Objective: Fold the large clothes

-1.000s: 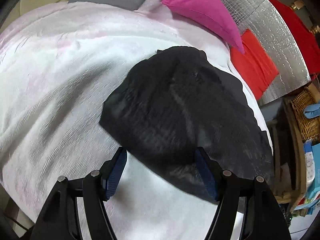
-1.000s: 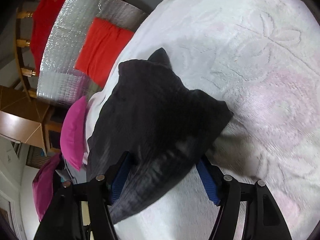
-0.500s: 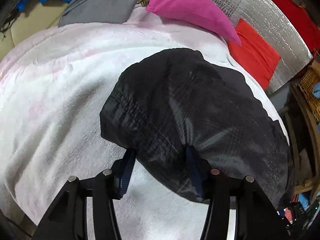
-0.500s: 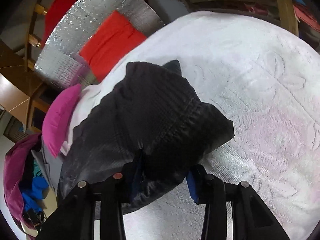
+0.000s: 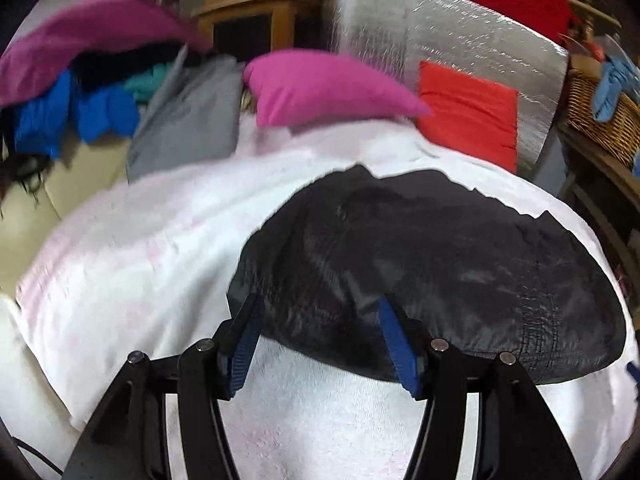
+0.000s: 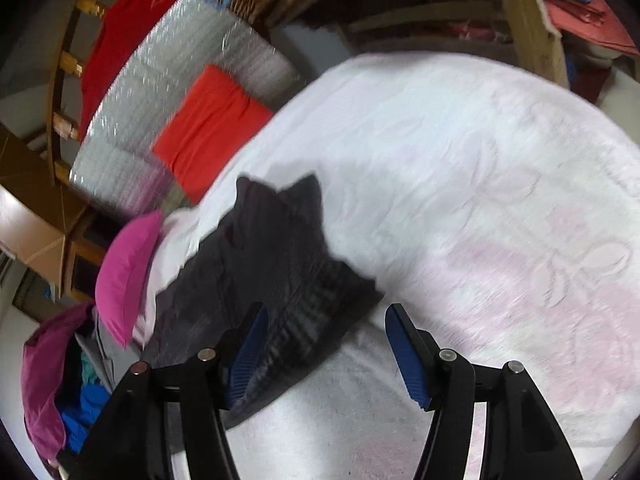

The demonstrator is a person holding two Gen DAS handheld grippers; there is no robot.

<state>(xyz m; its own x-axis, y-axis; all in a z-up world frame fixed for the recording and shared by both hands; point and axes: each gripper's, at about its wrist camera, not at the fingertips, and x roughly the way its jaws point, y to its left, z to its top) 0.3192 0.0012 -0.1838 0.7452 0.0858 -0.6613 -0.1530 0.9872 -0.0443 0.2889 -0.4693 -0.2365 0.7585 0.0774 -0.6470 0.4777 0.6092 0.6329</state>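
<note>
On the bed's white-and-pink blanket (image 5: 132, 280) lies the black garment (image 5: 432, 268), bunched into a thick, shiny, rumpled mass towards the right edge, not yet a flat fold.

Left tool (image 5: 320, 340): jaws spreading, blue pads either side of the garment's near hem; cloth lies between them, but the pads appear not to press on it.

Right tool (image 6: 326, 350): jaws spreading. The garment's near corner overlaps the left pad and reaches partway across the gap; the right pad stands clear over bare blanket. Nothing pinched.

Surroundings: pink pillow (image 5: 328, 88) at the head of the bed, grey cloth (image 5: 188, 120) beside it, red cushion (image 5: 468, 116) against a silver foil panel (image 5: 432, 36), wicker basket (image 5: 600, 120) at far right, heap of blue and magenta clothes (image 5: 80, 92) at far left.

Step in hand, as judged: letting go after a fold and setting up the next.

Handling notes: the fabric looks slippery and puffy, so lift both tools clear without snagging the hem; press the bulge flat before regripping. Take the two near corners squarely, well apart, keep the edge taut and level, and carry it over evenly so the layers stack rather than slide.
</note>
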